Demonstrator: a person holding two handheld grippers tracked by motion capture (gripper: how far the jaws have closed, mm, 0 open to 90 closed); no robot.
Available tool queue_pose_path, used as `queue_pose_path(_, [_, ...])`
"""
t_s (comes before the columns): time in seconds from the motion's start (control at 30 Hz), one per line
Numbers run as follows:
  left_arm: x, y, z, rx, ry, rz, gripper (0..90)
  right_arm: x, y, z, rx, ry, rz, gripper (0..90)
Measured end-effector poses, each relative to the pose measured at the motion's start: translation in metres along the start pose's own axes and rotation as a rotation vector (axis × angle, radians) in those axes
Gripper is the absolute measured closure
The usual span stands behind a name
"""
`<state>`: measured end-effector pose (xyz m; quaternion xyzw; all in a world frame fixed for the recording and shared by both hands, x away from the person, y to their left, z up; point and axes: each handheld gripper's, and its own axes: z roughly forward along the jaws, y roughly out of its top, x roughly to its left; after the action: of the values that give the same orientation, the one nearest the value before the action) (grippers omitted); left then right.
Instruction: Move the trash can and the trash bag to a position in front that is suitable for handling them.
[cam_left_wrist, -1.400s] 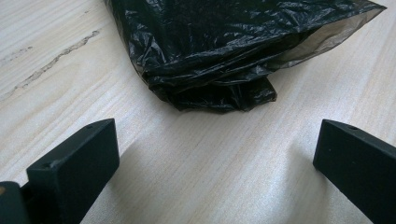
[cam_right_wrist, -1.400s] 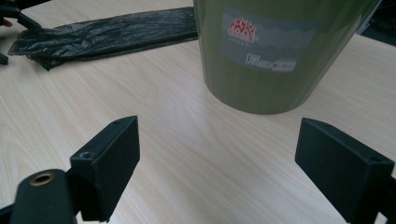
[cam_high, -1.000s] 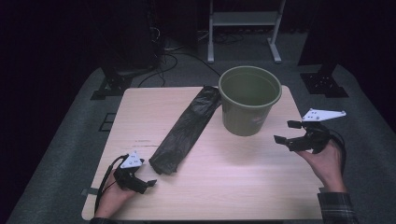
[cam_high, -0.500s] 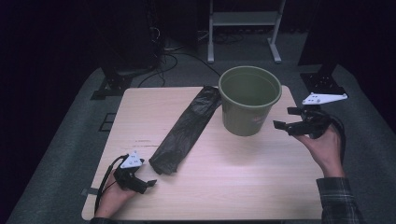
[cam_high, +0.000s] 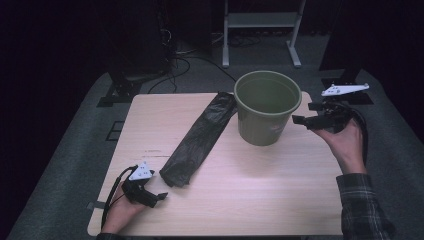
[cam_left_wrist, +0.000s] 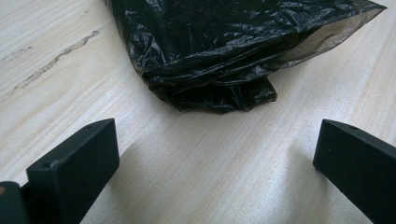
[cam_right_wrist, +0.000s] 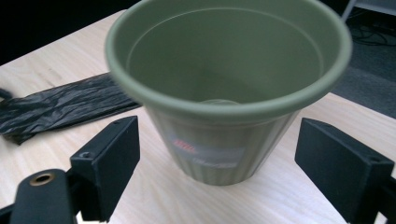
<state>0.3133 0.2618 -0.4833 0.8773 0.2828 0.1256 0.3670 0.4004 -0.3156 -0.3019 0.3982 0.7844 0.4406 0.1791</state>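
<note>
One round olive-green plastic bucket (cam_high: 268, 107), ribbed on its lower wall and carrying a small label, stands upright and empty near the far right corner of the pale wooden table (cam_high: 260, 200); take it as your landmark. One folded black plastic bin bag (cam_high: 199, 140) lies flat as a long strip to the bucket's left, its far end touching or just beside the bucket's wall, its near end well apart from the bucket toward your left hand. The bag reads as the bucket's liner, laid out ready to be picked up by an end and opened over the rim; that is a judgement from the layout. Two handheld grippers, one in each hand. Your right gripper (cam_high: 302, 119) hovers just beside the bucket's right wall, jaws spread wide and holding nothing, aimed at the bucket as though to steady it; in the right gripper view the bucket (cam_right_wrist: 228, 79) sits between and beyond the two jaws, not touched. Your left gripper (cam_high: 161, 196) rests low on the table, well apart from the bucket, just short of the bag's near folded end (cam_left_wrist: 219, 88), jaws likewise wide apart and empty, lined up to close on that end. Count: one bucket, one bag, two grippers, one table.
</note>
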Motion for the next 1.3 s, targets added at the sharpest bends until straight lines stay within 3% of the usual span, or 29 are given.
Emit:
queue_pose_path(0.23, [0.000, 0.000, 0.000, -0.001, 0.000, 0.000, 0.0, -0.014, 0.014, 0.009, 0.008, -0.022, 0.020, 13.0])
queue_pose_path(0.63, [0.000, 0.000, 0.000, 0.001, 0.000, 0.002, 0.0, -0.043, 0.024, 0.035, 0.015, -0.061, 0.095, 14.7])
queue_pose_path(0.83, [0.000, 0.000, 0.000, 0.001, 0.000, 0.002, 0.0, -0.046, 0.025, 0.045, 0.040, -0.066, 0.104, 15.1])
queue_pose_path(0.93, [0.000, 0.000, 0.000, 0.001, -0.001, 0.001, 0.0, -0.044, 0.026, 0.050, 0.056, -0.058, 0.099, 20.7])
queue_pose_path(1.23, [0.000, 0.000, 0.000, 0.001, 0.000, 0.001, 0.0, -0.046, 0.032, 0.057, 0.111, -0.097, 0.116, 26.3])
queue_pose_path(1.3, [0.000, 0.000, 0.000, 0.000, 0.000, 0.001, 0.0, -0.048, 0.032, 0.058, 0.118, -0.070, 0.140, 30.2])
